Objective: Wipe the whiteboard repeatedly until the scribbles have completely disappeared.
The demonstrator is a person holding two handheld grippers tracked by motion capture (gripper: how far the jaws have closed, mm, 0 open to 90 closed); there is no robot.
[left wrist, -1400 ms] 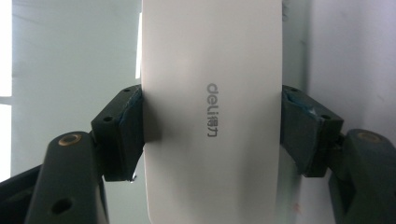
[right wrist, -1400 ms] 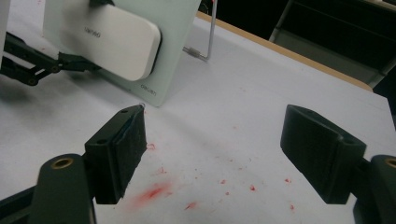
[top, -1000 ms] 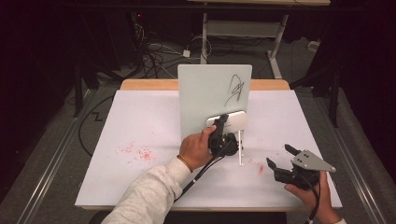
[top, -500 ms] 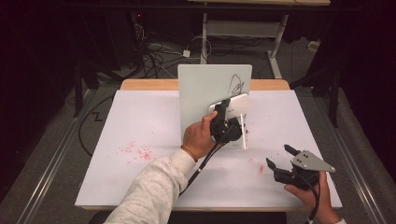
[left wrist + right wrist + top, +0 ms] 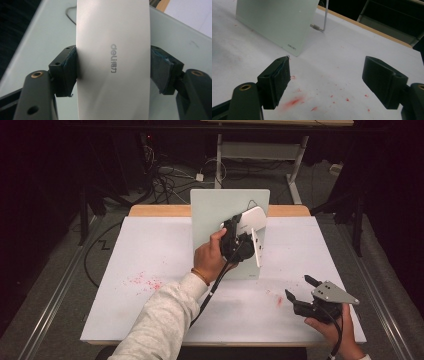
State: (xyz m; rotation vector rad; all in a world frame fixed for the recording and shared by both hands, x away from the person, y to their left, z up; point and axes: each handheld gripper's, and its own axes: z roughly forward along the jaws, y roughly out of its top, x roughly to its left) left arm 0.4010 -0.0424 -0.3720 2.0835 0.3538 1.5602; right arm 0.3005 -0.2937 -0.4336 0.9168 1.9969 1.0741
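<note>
A pale green whiteboard (image 5: pixel 215 215) stands upright at the back middle of the table, with a thin black scribble (image 5: pixel 251 204) near its top right. My left gripper (image 5: pixel 244 229) is shut on a white "deli" eraser (image 5: pixel 251 219), held against the board's upper right, just below the scribble. In the left gripper view the eraser (image 5: pixel 112 50) sits clamped between both pads (image 5: pixel 68 70), with the board (image 5: pixel 37 37) behind it. My right gripper (image 5: pixel 298 287) hovers open over the table's front right; its jaws (image 5: pixel 327 80) hold nothing.
The white table sheet (image 5: pixel 150 250) has red smears at the left (image 5: pixel 145 281) and near the right gripper (image 5: pixel 294 101). A thin white bar (image 5: pixel 256 247) hangs beside the left gripper. A metal stand leg (image 5: pixel 325 15) props the board (image 5: pixel 274 22) from behind.
My left gripper has lifted the eraser from the board's lower edge up and right toward the scribble. The right gripper has stayed where it was.
</note>
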